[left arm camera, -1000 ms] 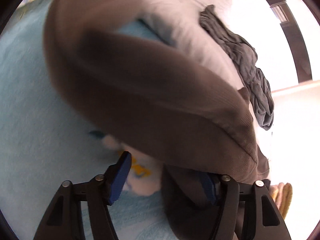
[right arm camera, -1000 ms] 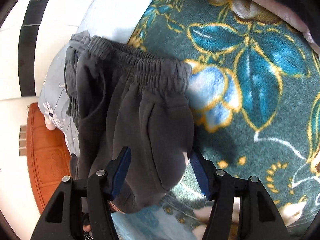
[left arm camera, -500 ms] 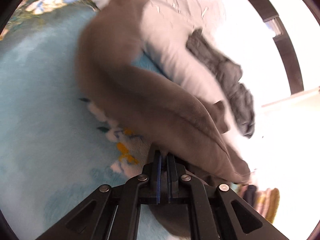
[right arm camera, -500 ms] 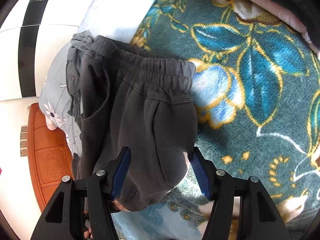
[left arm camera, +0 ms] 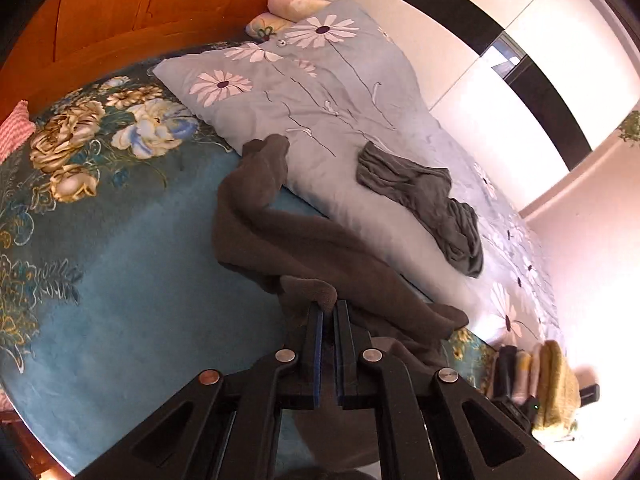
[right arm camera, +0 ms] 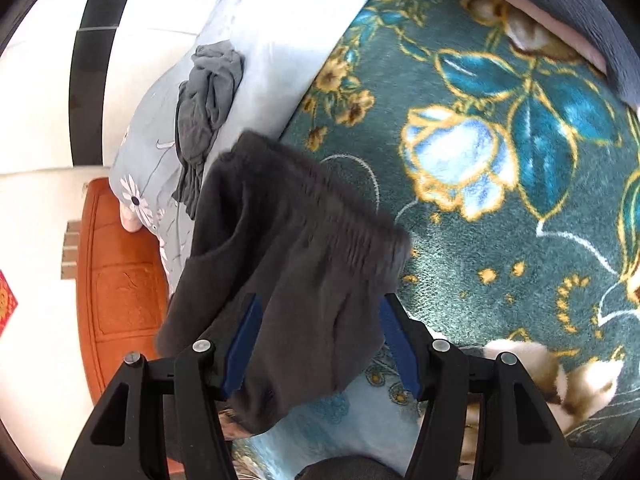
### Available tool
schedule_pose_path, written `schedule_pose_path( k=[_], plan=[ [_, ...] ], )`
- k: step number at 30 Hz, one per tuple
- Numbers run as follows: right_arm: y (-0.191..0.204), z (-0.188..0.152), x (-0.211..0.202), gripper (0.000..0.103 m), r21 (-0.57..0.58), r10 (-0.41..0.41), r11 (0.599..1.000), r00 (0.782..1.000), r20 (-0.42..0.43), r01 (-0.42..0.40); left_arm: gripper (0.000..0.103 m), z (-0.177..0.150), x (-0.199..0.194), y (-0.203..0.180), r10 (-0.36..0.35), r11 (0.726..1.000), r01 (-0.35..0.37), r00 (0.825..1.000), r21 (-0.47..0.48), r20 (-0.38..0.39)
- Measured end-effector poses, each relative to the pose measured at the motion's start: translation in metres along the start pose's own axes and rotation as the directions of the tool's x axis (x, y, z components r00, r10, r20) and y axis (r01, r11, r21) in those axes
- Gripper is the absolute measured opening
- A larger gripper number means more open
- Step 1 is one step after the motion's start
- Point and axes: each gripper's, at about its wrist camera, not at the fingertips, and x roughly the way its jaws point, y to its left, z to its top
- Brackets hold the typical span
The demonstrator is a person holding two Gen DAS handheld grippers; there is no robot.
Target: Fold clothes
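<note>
Dark grey-brown sweatpants [left arm camera: 280, 236] lie stretched across the blue floral blanket [left arm camera: 120, 280]. My left gripper [left arm camera: 329, 312] is shut on a fold of one leg of these pants near the view's centre. In the right wrist view the pants' elastic waist end [right arm camera: 304, 248] hangs lifted and blurred between the fingers of my right gripper [right arm camera: 320, 344], whose jaws stand wide apart around the cloth. A second crumpled grey garment [left arm camera: 424, 200] lies on the pale daisy quilt [left arm camera: 320, 92]; it also shows in the right wrist view [right arm camera: 208, 108].
An orange wooden headboard [left arm camera: 120, 12] stands behind the bed, with small pillows [left arm camera: 288, 4] at its foot. Folded yellow and dark clothes [left arm camera: 540, 384] are stacked at the bed's right edge. White wardrobe doors [left arm camera: 500, 60] stand beyond. A pink cloth [left arm camera: 14, 128] lies at far left.
My left gripper went from open to shut on the pants leg and pulled back, widening the view. The waist end in the right wrist view lifted and shifted right.
</note>
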Motion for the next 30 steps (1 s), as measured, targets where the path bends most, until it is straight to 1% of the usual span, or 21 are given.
schedule_pose_path(
  k=[2, 5, 9, 11, 12, 13, 15, 18, 19, 21, 22, 23, 25, 26, 27, 28, 29, 30],
  plan=[
    [0.008, -0.001, 0.008, 0.062, -0.008, -0.002, 1.000, 1.000, -0.007, 0.002, 0.005, 0.017, 0.039, -0.005, 0.022, 1.000, -0.022, 0.999, -0.014, -0.035],
    [0.019, -0.002, 0.014, 0.062, -0.025, 0.014, 1.000, 1.000, -0.024, -0.014, 0.005, 0.039, 0.100, -0.022, 0.026, 1.000, -0.027, 0.994, -0.002, -0.106],
    [0.024, -0.009, 0.012, 0.062, -0.080, -0.014, 0.997, 0.999, -0.044, 0.011, 0.006, 0.049, 0.154, -0.062, 0.049, 0.991, -0.029, 0.987, 0.134, -0.153],
    [0.019, -0.010, 0.016, 0.062, -0.068, -0.036, 0.997, 0.998, -0.051, 0.033, 0.006, 0.053, 0.179, -0.083, 0.064, 0.978, -0.027, 0.983, 0.206, -0.173],
    [0.016, -0.010, 0.018, 0.062, -0.062, -0.047, 0.997, 0.997, -0.054, 0.044, 0.006, 0.054, 0.189, -0.082, 0.055, 0.984, -0.018, 0.978, 0.180, -0.203],
    [0.013, -0.011, 0.020, 0.062, -0.056, -0.058, 0.997, 0.997, -0.057, 0.055, 0.008, 0.053, 0.191, -0.075, 0.032, 0.990, -0.001, 0.974, 0.140, -0.225],
    [0.006, -0.011, 0.028, 0.062, -0.034, -0.078, 0.997, 0.994, -0.073, 0.076, 0.010, 0.049, 0.186, -0.061, -0.013, 0.996, 0.035, 0.971, 0.087, -0.241],
    [-0.003, -0.013, 0.047, 0.062, -0.003, -0.103, 0.995, 0.990, -0.099, 0.103, 0.012, 0.042, 0.155, -0.040, -0.052, 0.994, 0.074, 0.970, 0.084, -0.236],
    [-0.006, -0.013, 0.053, 0.062, 0.005, -0.111, 0.994, 0.988, -0.107, 0.113, 0.015, 0.041, 0.142, -0.032, -0.056, 0.994, 0.077, 0.972, 0.083, -0.228],
    [-0.006, -0.014, 0.063, 0.064, 0.009, -0.120, 0.993, 0.987, -0.110, 0.122, 0.028, 0.040, 0.114, -0.011, -0.059, 0.995, 0.073, 0.979, 0.065, -0.195],
    [-0.005, -0.014, 0.067, 0.065, 0.006, -0.120, 0.993, 0.987, -0.106, 0.122, 0.041, 0.038, 0.101, 0.000, -0.059, 0.996, 0.070, 0.982, 0.052, -0.178],
    [-0.002, -0.014, 0.069, 0.065, 0.004, -0.112, 0.994, 0.988, -0.102, 0.113, 0.049, 0.035, 0.088, 0.012, -0.048, 0.998, 0.055, 0.986, 0.038, -0.158],
    [0.002, -0.015, 0.073, 0.065, 0.018, -0.098, 0.995, 0.990, -0.101, 0.101, 0.050, 0.026, 0.067, 0.032, -0.012, 0.999, 0.016, 0.990, 0.028, -0.140],
    [0.004, -0.016, 0.074, 0.058, 0.020, -0.093, 0.995, 0.991, -0.097, 0.096, 0.050, 0.020, 0.060, 0.039, 0.010, 1.000, -0.005, 0.990, 0.030, -0.140],
    [0.007, -0.018, 0.074, 0.048, 0.022, -0.087, 0.996, 0.992, -0.094, 0.090, 0.050, 0.013, 0.053, 0.047, 0.031, 0.999, -0.027, 0.990, 0.032, -0.139],
    [0.010, -0.019, 0.072, 0.037, 0.026, -0.062, 0.998, 0.994, -0.090, 0.065, 0.050, 0.007, 0.048, 0.054, 0.051, 0.998, -0.046, 0.989, 0.033, -0.141],
    [0.014, -0.021, 0.071, 0.031, 0.030, -0.037, 0.999, 0.996, -0.086, 0.040, 0.050, 0.000, 0.044, 0.061, 0.062, 0.998, -0.058, 0.987, 0.031, -0.146],
    [0.017, -0.022, 0.069, 0.028, 0.032, -0.013, 0.999, 0.997, -0.082, 0.015, 0.050, -0.006, 0.042, 0.067, 0.064, 0.998, -0.061, 0.986, 0.027, -0.154]
  ],
)
